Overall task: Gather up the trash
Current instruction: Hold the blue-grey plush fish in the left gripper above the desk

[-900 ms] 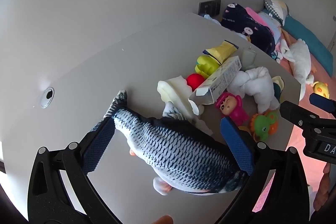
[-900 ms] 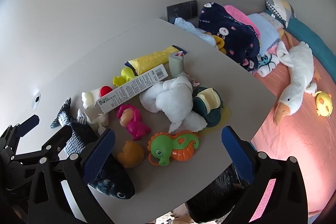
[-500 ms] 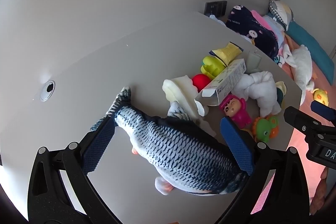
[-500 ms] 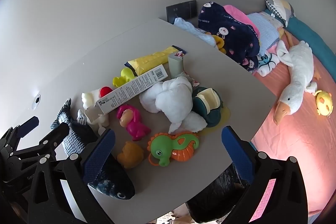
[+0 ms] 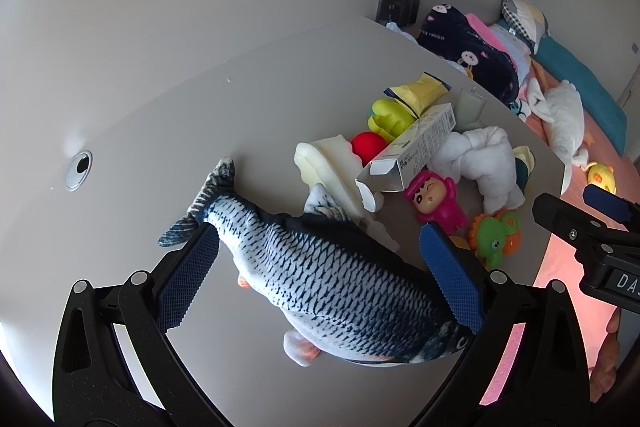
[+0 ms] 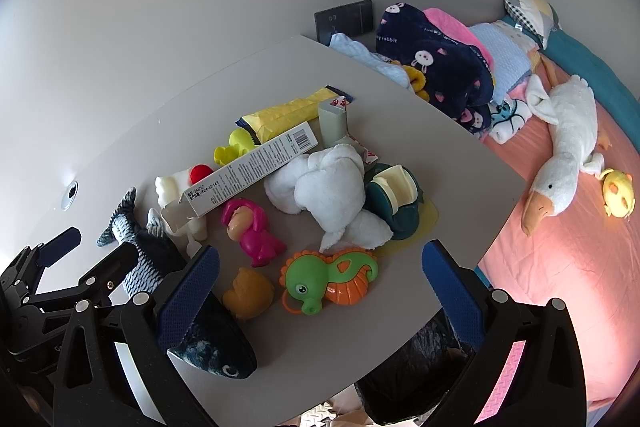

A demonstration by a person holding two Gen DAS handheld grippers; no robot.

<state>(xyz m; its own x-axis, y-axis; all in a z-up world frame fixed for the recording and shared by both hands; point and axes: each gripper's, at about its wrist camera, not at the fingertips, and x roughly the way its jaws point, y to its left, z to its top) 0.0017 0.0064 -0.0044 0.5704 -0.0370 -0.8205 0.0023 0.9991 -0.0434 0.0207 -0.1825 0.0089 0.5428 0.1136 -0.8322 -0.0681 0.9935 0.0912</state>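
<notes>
- The left gripper is held tilted down over the grey tabletop, its blue-padded fingers spread wide and nothing pinched
- A plush fish is seen lying on the tabletop between and below those fingers, tail towards the left finger, head near the right one; whether the pads touch it cannot be told
- The right gripper is likewise spread wide and empty, above the near edge of the tabletop
- Ahead of the right fingers a green seahorse toy, an orange toy and a pink doll are seen
- Farther ahead the trash is found among the toys: an opened cardboard box lying slantwise, a yellow wrapper just beyond it
- A white cloth bundle lies beside the box
- A black bag is visible below the tabletop edge, between the right fingers
</notes>
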